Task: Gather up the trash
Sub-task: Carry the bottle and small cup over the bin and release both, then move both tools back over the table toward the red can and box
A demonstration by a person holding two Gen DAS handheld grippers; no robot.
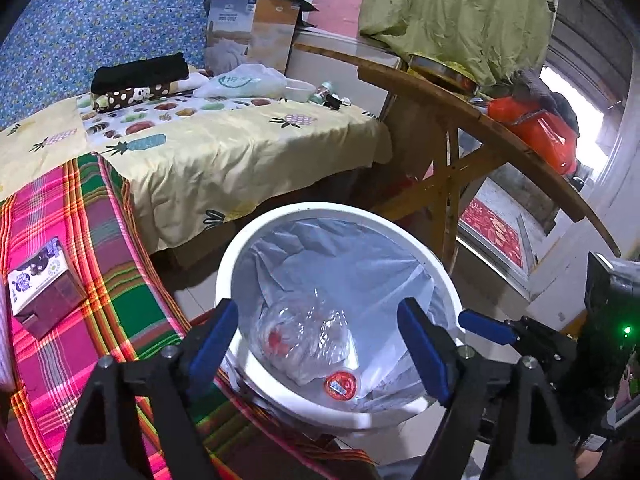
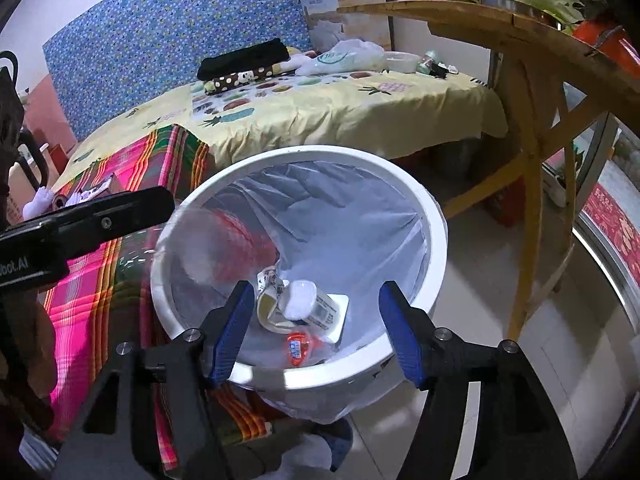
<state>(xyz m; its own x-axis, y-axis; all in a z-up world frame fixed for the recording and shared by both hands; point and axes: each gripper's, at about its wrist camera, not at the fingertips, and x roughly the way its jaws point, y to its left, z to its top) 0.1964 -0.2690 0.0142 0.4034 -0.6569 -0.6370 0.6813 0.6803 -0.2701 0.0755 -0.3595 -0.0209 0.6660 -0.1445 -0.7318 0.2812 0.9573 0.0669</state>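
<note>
A white trash bin (image 1: 240, 248) with a grey liner stands on the floor beside the bed; it also shows in the right wrist view (image 2: 434, 248). My left gripper (image 1: 318, 344) is open and empty above the bin. Below it a clear plastic bottle (image 1: 304, 336) with a red cap lies in the bin or falls into it. My right gripper (image 2: 316, 332) is open and empty over the bin's near rim. In that view the clear bottle (image 2: 216, 240) is blurred at the bin's left side. A white yoghurt cup (image 2: 304, 306) and a small red packet (image 2: 298, 348) lie at the bottom.
A purple carton (image 1: 40, 288) lies on the pink plaid blanket (image 1: 100, 240). The bed holds a white plastic bag (image 1: 240, 82), black clothes (image 1: 140, 72), a cardboard box (image 1: 256, 32) and a small bottle (image 1: 322, 92). A wooden table (image 1: 460, 112) stands right of the bin.
</note>
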